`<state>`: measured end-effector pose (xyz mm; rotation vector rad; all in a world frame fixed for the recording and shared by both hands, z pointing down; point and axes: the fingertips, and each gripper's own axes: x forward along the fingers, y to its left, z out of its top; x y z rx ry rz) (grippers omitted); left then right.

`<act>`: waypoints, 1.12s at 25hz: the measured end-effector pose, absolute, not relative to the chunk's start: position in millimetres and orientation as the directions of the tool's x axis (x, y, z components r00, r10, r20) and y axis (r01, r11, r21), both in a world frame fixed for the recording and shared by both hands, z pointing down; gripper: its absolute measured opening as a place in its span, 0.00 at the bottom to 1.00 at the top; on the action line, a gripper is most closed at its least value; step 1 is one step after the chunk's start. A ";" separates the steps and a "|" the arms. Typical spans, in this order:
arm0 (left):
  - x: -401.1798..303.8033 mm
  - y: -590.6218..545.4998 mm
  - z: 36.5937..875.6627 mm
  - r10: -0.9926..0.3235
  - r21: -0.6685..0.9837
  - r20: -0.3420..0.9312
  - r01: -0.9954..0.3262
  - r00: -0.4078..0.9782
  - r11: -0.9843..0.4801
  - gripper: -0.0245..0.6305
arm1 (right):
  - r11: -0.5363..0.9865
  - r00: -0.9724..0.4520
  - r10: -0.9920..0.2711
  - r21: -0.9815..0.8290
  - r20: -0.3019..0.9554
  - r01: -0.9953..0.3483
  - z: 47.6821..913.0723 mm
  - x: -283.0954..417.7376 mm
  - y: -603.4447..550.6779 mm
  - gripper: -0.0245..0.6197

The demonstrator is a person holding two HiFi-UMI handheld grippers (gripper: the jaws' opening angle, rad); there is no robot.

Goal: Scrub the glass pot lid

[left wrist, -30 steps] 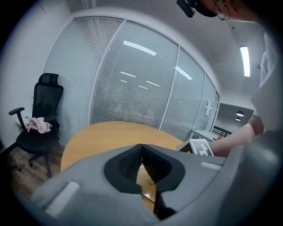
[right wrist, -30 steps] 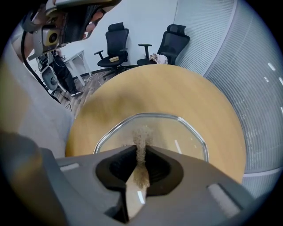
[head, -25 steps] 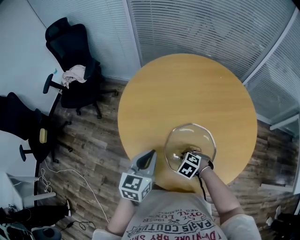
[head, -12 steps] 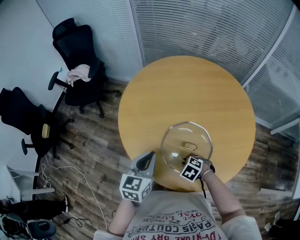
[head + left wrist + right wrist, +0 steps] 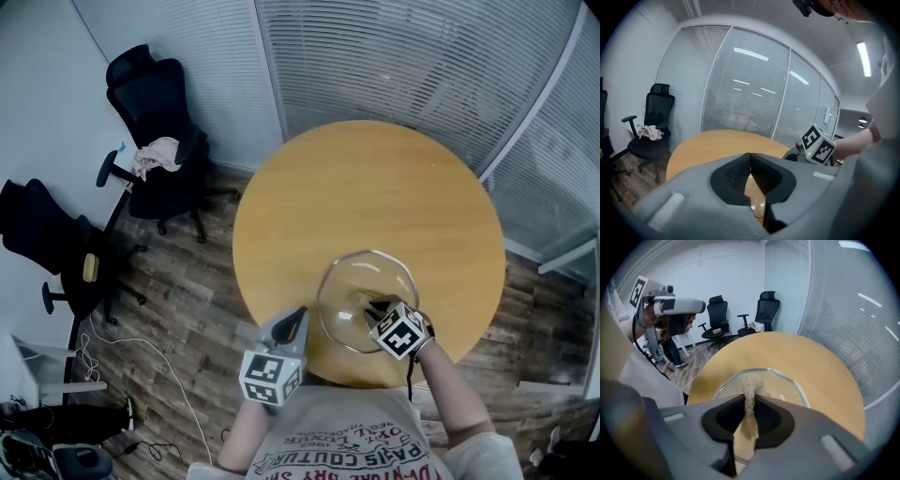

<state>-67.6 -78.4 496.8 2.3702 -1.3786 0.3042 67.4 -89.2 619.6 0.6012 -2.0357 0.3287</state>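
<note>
I hold my right gripper (image 5: 377, 307) over the glass pot lid (image 5: 352, 281). Its jaws are squeezed tight on a tan scrubber (image 5: 750, 383). The fuzzy end of the scrubber sticks out past the jaw tips, and it points down at the glass. I cannot tell if it touches the glass or is just above it. From the head view the scrubber is too small to make out.

The lid lies flat on the round wooden table (image 5: 375, 178), close to the edge nearest me. My right gripper and its marker cube cover the near right part of the lid, so I cannot see the middle of it well.

My left gripper (image 5: 298, 317) is just beside the lid, out past the table edge and over the floor. Its jaws are pressed together with nothing between them. In the left gripper view, the jaws block most of the lid, and only a small bit of glass peeks out under them.

Two black chairs stand by the wall: one chair (image 5: 155, 108) has a pale cloth (image 5: 155, 155) on its seat, and the other chair (image 5: 42, 234) is partly cut off at the side.
</note>
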 end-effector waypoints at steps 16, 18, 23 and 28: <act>-81.6 -143.5 522.4 -0.734 0.241 0.418 -0.845 0.535 -0.478 0.05 | 0.517 -0.176 -0.321 0.016 0.930 -0.856 683.6 142.4 -202.6 0.13; -79.8 -150.1 527.2 -0.723 0.246 0.428 -0.840 0.542 -0.484 0.05 | 0.487 -0.144 -0.295 0.019 0.945 -0.873 695.0 150.2 -206.2 0.13; -84.9 -169.7 536.4 -0.716 0.256 0.442 -0.841 0.540 -0.477 0.05 | 0.464 -0.148 -0.267 -0.008 0.952 -0.886 710.5 148.7 -218.8 0.13; -85.4 -181.6 548.1 -0.702 0.273 0.459 -0.838 0.545 -0.473 0.05 | 0.505 -0.146 -0.275 0.014 0.950 -0.863 713.1 140.3 -235.6 0.13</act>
